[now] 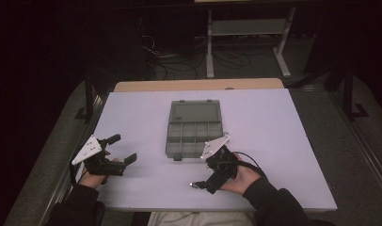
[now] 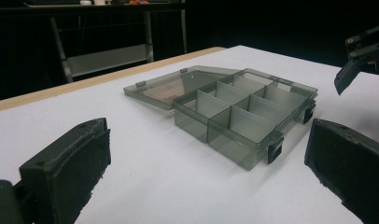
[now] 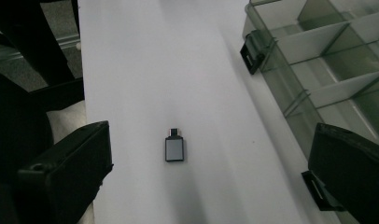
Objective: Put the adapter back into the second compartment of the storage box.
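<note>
A smoky clear compartment box [image 1: 194, 136] lies open mid-table, its lid [image 1: 195, 111] folded flat behind it; the compartments look empty. A small grey USB adapter [image 3: 174, 149] lies flat on the white table, left of the box's front corner [image 3: 271, 51]. My right gripper [image 3: 211, 168] is open, its jaws standing either side of the adapter without touching it. In the high view the adapter [image 1: 193, 184] shows as a pale speck at the tip of the right gripper [image 1: 202, 184]. My left gripper [image 1: 123, 149] is open at the table's left, aimed at the box [image 2: 246, 112], nothing between its jaws.
The white table top [image 1: 274, 141] has bare room on both sides of the box. Its near edge [image 3: 82, 70] runs just left of the adapter. A metal shelf frame [image 1: 248, 28] and cables [image 1: 179, 61] sit on the dark floor beyond the table. The right gripper [image 2: 360, 56] shows at the left gripper view's far right.
</note>
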Action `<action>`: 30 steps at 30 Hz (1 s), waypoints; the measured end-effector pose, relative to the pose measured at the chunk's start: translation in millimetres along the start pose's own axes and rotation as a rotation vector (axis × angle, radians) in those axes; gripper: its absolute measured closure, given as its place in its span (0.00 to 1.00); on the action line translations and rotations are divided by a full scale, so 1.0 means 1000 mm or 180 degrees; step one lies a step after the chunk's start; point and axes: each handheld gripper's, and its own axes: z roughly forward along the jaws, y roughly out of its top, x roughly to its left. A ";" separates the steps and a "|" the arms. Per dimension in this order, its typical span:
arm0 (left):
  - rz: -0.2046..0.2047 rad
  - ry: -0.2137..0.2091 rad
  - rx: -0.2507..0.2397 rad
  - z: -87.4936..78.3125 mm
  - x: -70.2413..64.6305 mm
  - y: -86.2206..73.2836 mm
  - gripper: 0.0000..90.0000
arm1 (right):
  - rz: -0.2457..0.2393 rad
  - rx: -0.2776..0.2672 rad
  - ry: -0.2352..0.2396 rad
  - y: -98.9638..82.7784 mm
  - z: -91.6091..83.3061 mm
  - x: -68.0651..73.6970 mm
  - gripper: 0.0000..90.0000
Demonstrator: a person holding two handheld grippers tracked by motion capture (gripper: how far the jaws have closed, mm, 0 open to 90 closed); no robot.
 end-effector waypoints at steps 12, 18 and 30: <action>0.0006 -0.0004 0.0002 0.000 0.000 0.000 0.00 | -0.0080 0.0115 0.0081 0.001 0.015 0.006 0.00; 0.0006 -0.0006 0.0002 0.000 0.000 0.000 0.00 | -0.0104 0.0215 0.0120 0.000 0.024 0.008 0.00; 0.0009 -0.0017 0.0009 0.000 0.000 0.000 0.00 | -0.0166 0.0332 0.0178 -0.002 0.039 0.013 0.01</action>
